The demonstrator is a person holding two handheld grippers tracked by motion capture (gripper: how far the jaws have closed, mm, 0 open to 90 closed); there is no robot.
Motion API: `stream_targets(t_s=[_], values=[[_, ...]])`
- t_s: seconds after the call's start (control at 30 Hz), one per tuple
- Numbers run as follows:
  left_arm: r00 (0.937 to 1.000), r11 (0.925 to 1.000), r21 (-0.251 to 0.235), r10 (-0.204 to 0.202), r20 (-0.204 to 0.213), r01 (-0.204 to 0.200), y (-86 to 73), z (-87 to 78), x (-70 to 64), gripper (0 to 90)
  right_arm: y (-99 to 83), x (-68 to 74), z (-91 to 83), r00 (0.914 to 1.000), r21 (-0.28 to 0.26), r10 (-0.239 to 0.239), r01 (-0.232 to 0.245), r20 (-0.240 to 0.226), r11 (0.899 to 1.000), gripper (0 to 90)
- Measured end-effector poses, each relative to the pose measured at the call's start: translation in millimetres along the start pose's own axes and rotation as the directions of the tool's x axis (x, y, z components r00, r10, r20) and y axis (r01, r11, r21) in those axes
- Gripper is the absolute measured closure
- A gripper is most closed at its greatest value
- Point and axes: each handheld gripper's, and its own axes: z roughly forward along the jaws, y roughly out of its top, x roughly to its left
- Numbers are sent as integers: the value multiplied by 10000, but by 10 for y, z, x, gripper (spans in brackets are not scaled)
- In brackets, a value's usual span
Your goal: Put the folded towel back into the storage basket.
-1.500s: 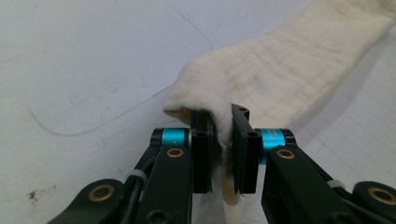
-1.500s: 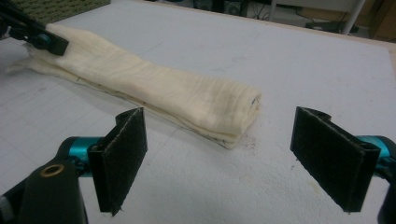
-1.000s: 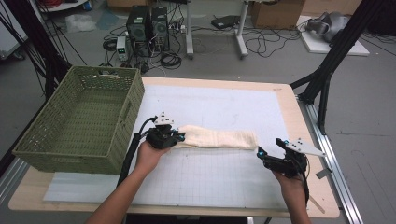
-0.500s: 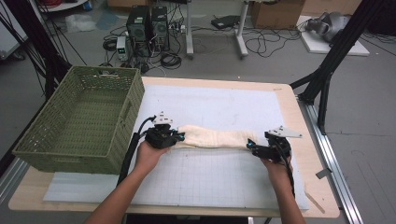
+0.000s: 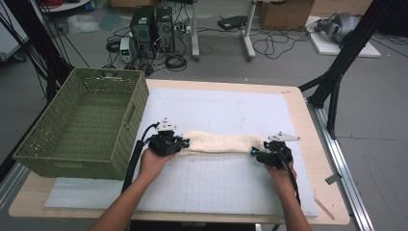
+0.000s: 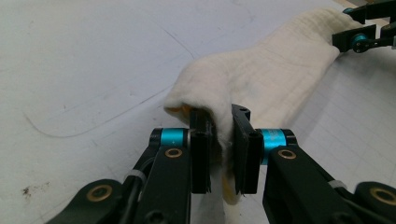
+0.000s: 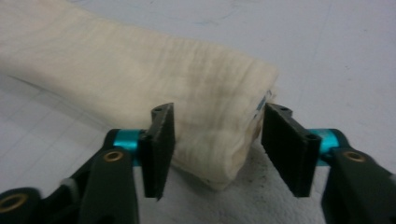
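At mid-table, on the white mat (image 5: 226, 110): cream towel (image 5: 221, 142), folded into a long band, lying flat just right of the green basket (image 5: 79, 126) (touching it nowhere).

Change over the last second: right gripper (image 5: 258, 153) brought in from well off the towel's right end to that end. Left gripper (image 5: 182, 143) unchanged, already at the left end. Towel itself not visibly shifted.

Left gripper (image 6: 223, 140): jaws nearly shut, pinching a bunched fold of the towel (image 6: 271, 79) between the pads; cloth spilling out below the grip.

Right gripper (image 7: 215, 140): jaws wide apart, straddling the folded end of the towel (image 7: 140, 70) (one pad at each side, neither pressing the cloth, as far as visible). No hold as yet.

Meaning for the work, by judgement: both ends now addressed, one secured and one merely bracketed; closing of the right jaws probably next, then a two-handed lift or a further fold. Basket close by on the left, a likely destination, though not certain.

Orientation: long axis across the table, left to right as seen from above, roughly parallel to the near edge and very slightly bowed. Left end gathered and raised a little in the grip; right end blunt, a rounded fold, resting on the mat.
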Motion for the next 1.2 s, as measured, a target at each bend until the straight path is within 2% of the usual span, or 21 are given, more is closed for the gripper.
stream_targets(t_s=[0.17,0.23,0.27,0.43,0.53,0.6,0.7,0.8,0.83,0.87,0.97,1.1,1.2], values=[[10000,9999,102,80,-38,-80,-17,-1,-1,790,-12,-31,-3,9952,97,631,-625,-750,9980,689],[10000,9999,107,41,-69,-40,-27,-2,0,791,-10,-18,-7,9931,108,676,-669,-958,9977,768],[10000,9999,117,43,-75,-42,-31,-3,2,791,-10,-18,-7,9931,108,676,-669,-958,9977,768],[9999,10000,42,67,-139,-66,-39,-27,2,792,1,7,-45,9961,-21,-38,37,-885,10000,793],[9999,9999,-112,65,-132,-67,-33,-70,-7,793,15,30,-97,9947,-409,-501,466,-896,9981,797],[9998,9995,-275,172,-118,-175,-23,-119,-19,793,18,41,-115,9945,-485,-513,470,-911,9977,797],[9997,9980,-582,248,-67,-251,-3,-217,-34,793,37,66,-172,9910,-926,-909,818,-983,9923,801],[9997,9954,-933,235,38,-231,13,-319,-50,793,50,78,-204,9896,-1165,-934,806,-1091,9899,802],[9997,9939,-1085,221,86,-211,14,-353,-58,793,66,85,-247,9882,-1473,-992,815,-1168,9857,804],[9997,9926,-1199,219,101,-205,15,-387,-67,793,66,85,-247,9882,-1473,-992,815,-1168,9857,804],[9993,9877,-1543,293,218,-256,16,-492,-97,793,107,96,-339,9850,-1989,-1188,924,-1253,9757,808],[9989,9790,-2022,340,312,-270,27,-629,-132,794,175,109,-463,9796,-2802,-1428,987,-1417,9549,812],[9982,9704,-2384,486,344,-391,38,-727,-157,796,222,139,-531,9762,-3067,-1604,1095,-1458,9455,814]])
